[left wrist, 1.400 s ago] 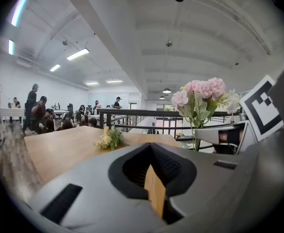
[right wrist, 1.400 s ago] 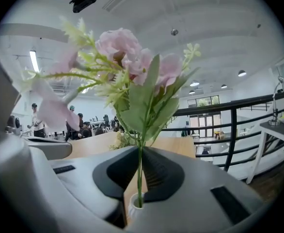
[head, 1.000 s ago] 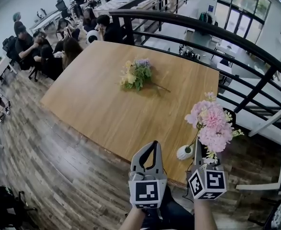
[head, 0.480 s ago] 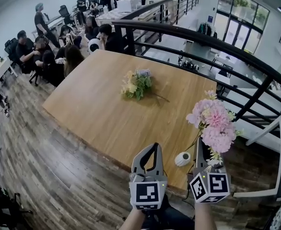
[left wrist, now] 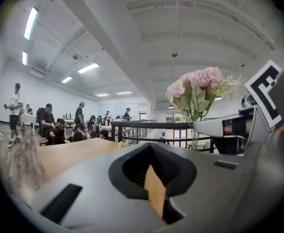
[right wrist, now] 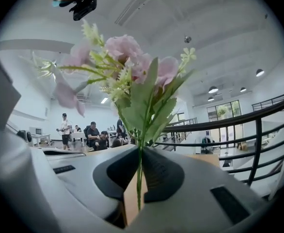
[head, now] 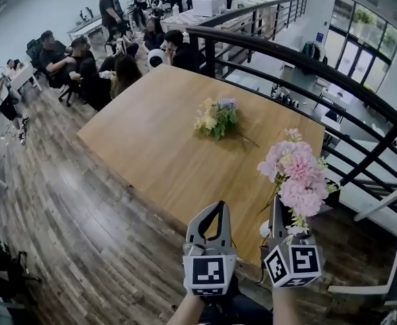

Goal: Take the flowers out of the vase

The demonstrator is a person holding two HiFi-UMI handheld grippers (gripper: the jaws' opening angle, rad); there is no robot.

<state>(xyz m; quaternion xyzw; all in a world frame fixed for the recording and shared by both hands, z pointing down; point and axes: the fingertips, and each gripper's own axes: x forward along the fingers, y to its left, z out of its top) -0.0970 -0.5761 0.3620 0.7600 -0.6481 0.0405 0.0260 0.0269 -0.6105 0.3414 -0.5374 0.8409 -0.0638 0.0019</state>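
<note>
While the left gripper [head: 218, 207] hangs shut and empty, one bunch [head: 215, 117] lies on the surface [head: 158, 147]. Right of the white vase [head: 265, 229], the right gripper [head: 276, 205] pinches the pink flowers [head: 297, 171] by the stem, apparently clear of its mouth.

No text, label, brand or number can be read.

Pink flowers [head: 297, 175], white vase [head: 265, 229] (green stems [right wrist: 139, 178]).
</note>
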